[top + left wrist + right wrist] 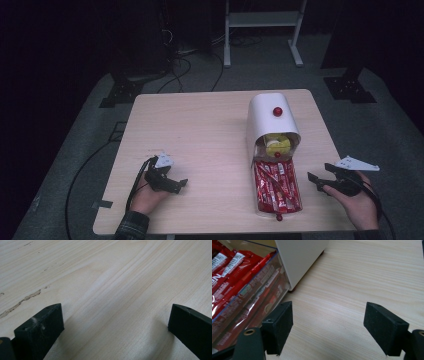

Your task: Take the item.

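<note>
Right gripper view: the two black jaws stand wide apart over bare tabletop, nothing between them. The left jaw sits just beside the clear wall of the pulled-out drawer [249, 297], near the left edge of the frame. Red packets [234, 262] lie lengthwise inside it, upper left. The white cabinet [299, 257] rises at top centre.

High view: right gripper [320, 181] at lower right, held in the person's hand, jaws pointing left toward the drawer [276, 187]. It is near the drawer's side but apart from it. Likely reason for the wide spread and the sideways aim: a ready stance for reaching in over the drawer wall to take a packet, or for pushing the drawer.

Left gripper [179, 184] at lower left of the high view, resting low on the table [200, 120], well apart from the cabinet [270, 117]. In the left gripper view its jaws are spread too, with bare wood grain between them. It looks parked, out of the way.

The cabinet sits right of centre in the high view, red knob [277, 111] on top. A yellow thing [276, 145] shows in its open front, too small to identify. The drawer extends toward the person, full of red packets [276, 186], small red knob [279, 217] at its near end.
</note>
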### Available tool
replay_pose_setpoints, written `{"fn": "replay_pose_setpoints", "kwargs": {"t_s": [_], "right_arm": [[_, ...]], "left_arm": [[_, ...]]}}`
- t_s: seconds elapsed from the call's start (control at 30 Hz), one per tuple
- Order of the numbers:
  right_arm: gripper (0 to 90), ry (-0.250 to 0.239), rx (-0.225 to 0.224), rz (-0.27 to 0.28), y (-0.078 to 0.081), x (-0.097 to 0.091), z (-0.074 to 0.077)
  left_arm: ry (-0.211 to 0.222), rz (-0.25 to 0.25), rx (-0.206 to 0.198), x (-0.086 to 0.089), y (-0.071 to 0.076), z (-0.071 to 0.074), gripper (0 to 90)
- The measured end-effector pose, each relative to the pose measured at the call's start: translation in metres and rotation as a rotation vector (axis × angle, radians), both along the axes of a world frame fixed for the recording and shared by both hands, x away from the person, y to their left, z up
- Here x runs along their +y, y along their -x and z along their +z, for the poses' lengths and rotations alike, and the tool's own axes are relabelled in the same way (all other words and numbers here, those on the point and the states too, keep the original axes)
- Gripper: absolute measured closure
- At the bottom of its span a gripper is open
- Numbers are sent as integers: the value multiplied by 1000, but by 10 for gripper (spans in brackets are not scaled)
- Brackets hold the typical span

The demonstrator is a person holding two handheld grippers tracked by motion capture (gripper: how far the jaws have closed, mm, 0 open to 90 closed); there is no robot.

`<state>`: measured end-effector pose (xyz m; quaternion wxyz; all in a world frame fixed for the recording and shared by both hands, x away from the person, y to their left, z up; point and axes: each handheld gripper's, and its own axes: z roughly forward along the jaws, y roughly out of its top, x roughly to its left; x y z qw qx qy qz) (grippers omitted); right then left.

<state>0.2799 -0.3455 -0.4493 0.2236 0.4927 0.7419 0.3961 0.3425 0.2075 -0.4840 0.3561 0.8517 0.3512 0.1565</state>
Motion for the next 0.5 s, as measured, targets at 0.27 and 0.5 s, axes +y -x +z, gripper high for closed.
{"fn": "replay_pose_setpoints", "kwargs": {"t_s": [0.27, 0.5], "right_arm": [[230, -19, -6, 11, 3, 3, 5], [234, -27, -10, 22, 4, 6, 9]], "left_arm": [[2, 2, 2, 0, 0, 0, 0], [1, 1, 2, 0, 0, 0, 0]]}}
